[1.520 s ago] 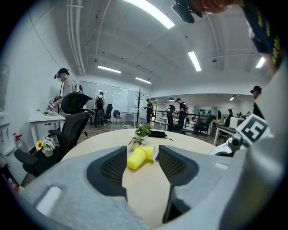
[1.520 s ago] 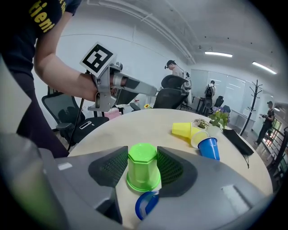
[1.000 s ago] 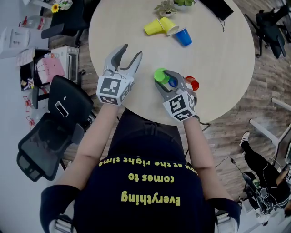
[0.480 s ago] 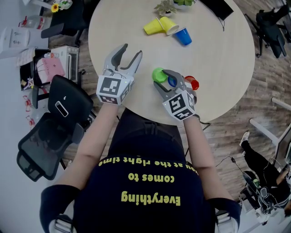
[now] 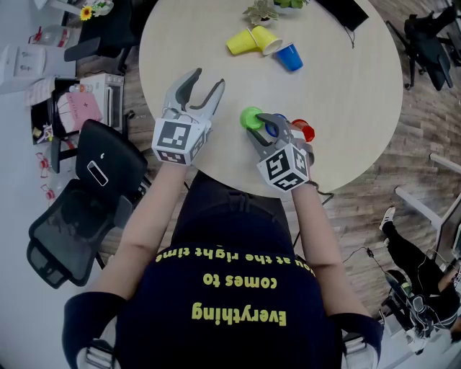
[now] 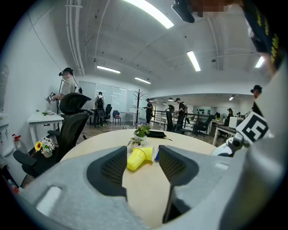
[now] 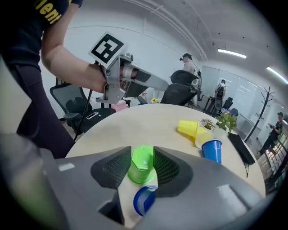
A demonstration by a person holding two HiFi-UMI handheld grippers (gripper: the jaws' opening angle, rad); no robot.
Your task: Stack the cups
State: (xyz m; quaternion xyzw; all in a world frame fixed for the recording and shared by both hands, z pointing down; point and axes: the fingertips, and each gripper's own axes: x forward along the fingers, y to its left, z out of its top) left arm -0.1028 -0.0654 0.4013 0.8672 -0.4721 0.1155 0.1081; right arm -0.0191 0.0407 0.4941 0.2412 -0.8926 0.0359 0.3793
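Observation:
A green cup [image 5: 251, 117] [image 7: 143, 158] lies on its side near the front of the round table [image 5: 346, 94]. My right gripper [image 5: 258, 124] [image 7: 141, 168] has just been closing, and its pads now press on both sides of this cup. A blue cup [image 5: 273, 129] [image 7: 144, 200] lies right under that gripper, with a red cup [image 5: 305, 130] beside it. Two yellow cups [image 5: 245, 41] [image 7: 189, 127] [image 6: 137, 158] and another blue cup [image 5: 289, 57] [image 7: 212, 150] lie at the far side. My left gripper [image 5: 208, 79] [image 6: 141, 164] hovers open and empty to the left.
A small potted plant [image 5: 263, 11] and a black flat item [image 5: 346, 11] sit at the table's far edge. A black office chair [image 5: 94, 187] stands left of the person. Other chairs and desks surround the table.
The right gripper's jaws have narrowed onto the green cup and the gripper has rolled slightly. The green cup shifted a little to the left. The left gripper stayed still.

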